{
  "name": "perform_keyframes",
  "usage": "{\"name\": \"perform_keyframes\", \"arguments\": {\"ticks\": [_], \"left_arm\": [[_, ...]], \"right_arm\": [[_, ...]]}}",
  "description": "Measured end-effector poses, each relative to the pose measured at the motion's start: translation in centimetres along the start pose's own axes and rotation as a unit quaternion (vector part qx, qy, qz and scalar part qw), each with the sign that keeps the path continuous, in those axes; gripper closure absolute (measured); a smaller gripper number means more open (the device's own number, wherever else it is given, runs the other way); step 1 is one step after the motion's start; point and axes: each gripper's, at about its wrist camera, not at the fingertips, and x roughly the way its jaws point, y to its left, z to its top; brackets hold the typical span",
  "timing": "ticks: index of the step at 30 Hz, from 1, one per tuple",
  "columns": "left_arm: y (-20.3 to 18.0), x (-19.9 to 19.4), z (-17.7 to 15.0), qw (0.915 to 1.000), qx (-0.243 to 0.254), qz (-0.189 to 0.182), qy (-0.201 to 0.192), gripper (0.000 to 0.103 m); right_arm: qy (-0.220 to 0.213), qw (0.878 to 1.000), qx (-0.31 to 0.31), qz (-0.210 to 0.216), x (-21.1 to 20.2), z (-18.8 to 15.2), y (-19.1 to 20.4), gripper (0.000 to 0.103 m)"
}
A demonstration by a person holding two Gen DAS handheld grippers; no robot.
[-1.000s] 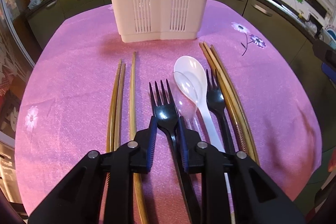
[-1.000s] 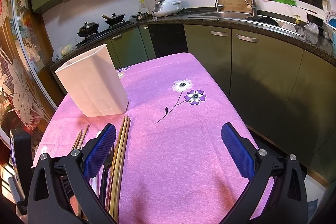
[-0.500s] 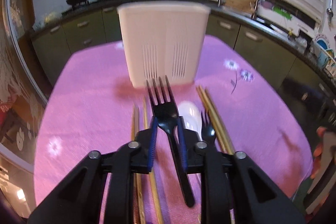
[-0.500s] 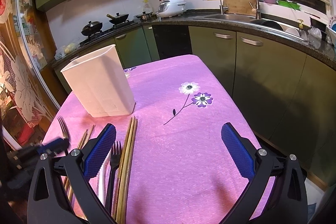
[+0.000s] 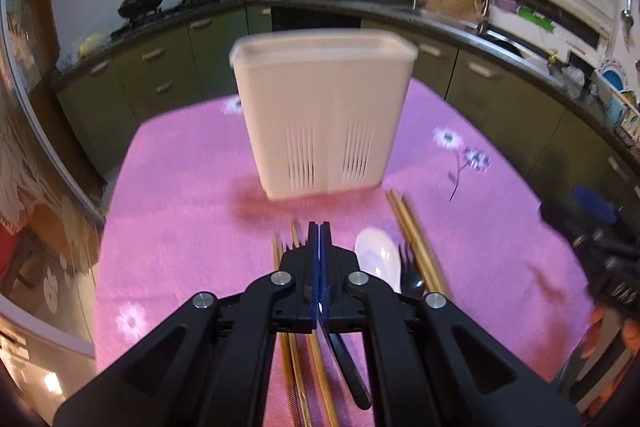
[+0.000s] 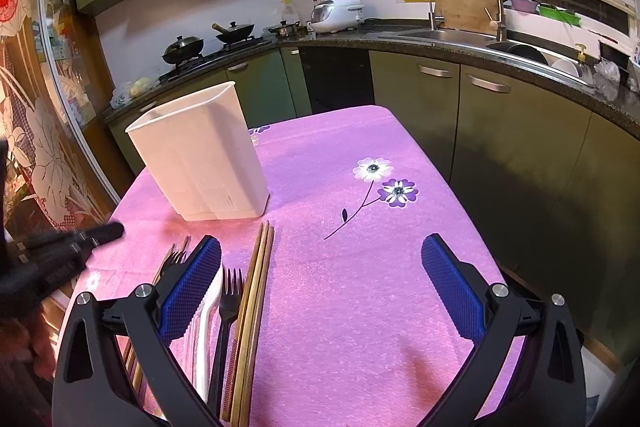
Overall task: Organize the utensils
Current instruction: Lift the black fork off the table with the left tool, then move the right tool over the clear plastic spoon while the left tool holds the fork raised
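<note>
While your left gripper [image 5: 319, 229] is squeezed tight, its blue pads [image 5: 315, 267] press flat on each other, and nothing shows pinched between them. One black plastic fork [image 5: 349, 367] lies right under those fingers, with its handle sticking back toward you. In the right wrist view, its prongs [image 6: 175, 259] rest on the cloth, just apart from the left gripper's tip [image 6: 108, 231].

Just right of your left gripper lies a white plastic spoon [image 5: 378, 259]. Beside the spoon is a second black fork [image 5: 412, 281], and then a bunch of long golden-brown chopsticks [image 5: 416, 239]. More golden-brown chopsticks [image 5: 294, 359] lie just left of the gripper and under it.

Straight ahead of the left gripper stands a tall white plastic utensil holder [image 5: 324, 115] with thin slots low on its front. It looks blurry in the left view.

Your right gripper [image 6: 320, 291] is spread wide and holds nothing. It hangs over the pink flowered tablecloth [image 6: 360, 307]. The spoon, second fork and chopsticks sit by its left finger, and the holder is ahead and to the left.
</note>
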Motion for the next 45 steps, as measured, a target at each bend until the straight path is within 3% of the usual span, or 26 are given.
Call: {"name": "perform_keyframes", "arguments": {"ticks": [2,6,7,13,21,29,35,37,41,44,45], "left_arm": [[-0.2,1.9,-1.4,0.9997,-0.011,-0.004,0.021,0.102],[-0.2,4.8,-2.5,0.9987,-0.019,0.007,0.046,0.075],[0.0,5.2,-2.4,0.9986,-0.023,0.015,0.046,0.074],[0.3,6.8,-2.4,0.9965,-0.032,0.048,0.06,0.073],[-0.3,7.8,-2.8,0.9961,-0.027,0.045,0.071,0.076],[0.0,7.5,-2.4,0.9976,-0.021,0.032,0.058,0.077],[0.7,5.0,-1.8,0.9992,-0.025,0.023,0.022,0.077],[1.0,4.0,-1.6,0.9995,-0.023,0.02,0.006,0.077],[1.4,3.0,-1.5,0.9997,-0.021,0.012,-0.007,0.077],[1.8,2.6,-1.6,0.9997,-0.022,0.002,-0.014,0.077],[2.0,2.5,-1.7,0.9996,-0.023,0.0,-0.015,0.077]], "right_arm": [[0.003,1.0,0.002,0.001,0.2,-0.1,-0.1,0.004],[0.003,1.0,0.002,0.001,0.3,-0.2,-0.3,0.004],[0.002,1.0,0.003,0.001,0.3,-0.2,-0.4,0.004],[0.003,1.0,0.016,0.001,0.5,-0.3,-1.5,0.004],[0.011,1.0,0.026,0.005,1.3,-0.5,-2.6,0.004],[0.024,0.999,0.033,0.018,1.5,-0.5,-2.9,0.004],[0.073,0.993,-0.014,0.094,3.2,-1.0,0.5,0.004],[0.078,0.988,-0.061,0.119,3.5,-1.5,2.6,0.004],[0.095,0.974,-0.171,0.118,5.5,-2.7,6.1,0.004],[0.106,0.966,-0.201,0.122,7.2,-2.9,6.8,0.004],[0.108,0.965,-0.205,0.119,7.7,-3.0,6.9,0.009]]}}
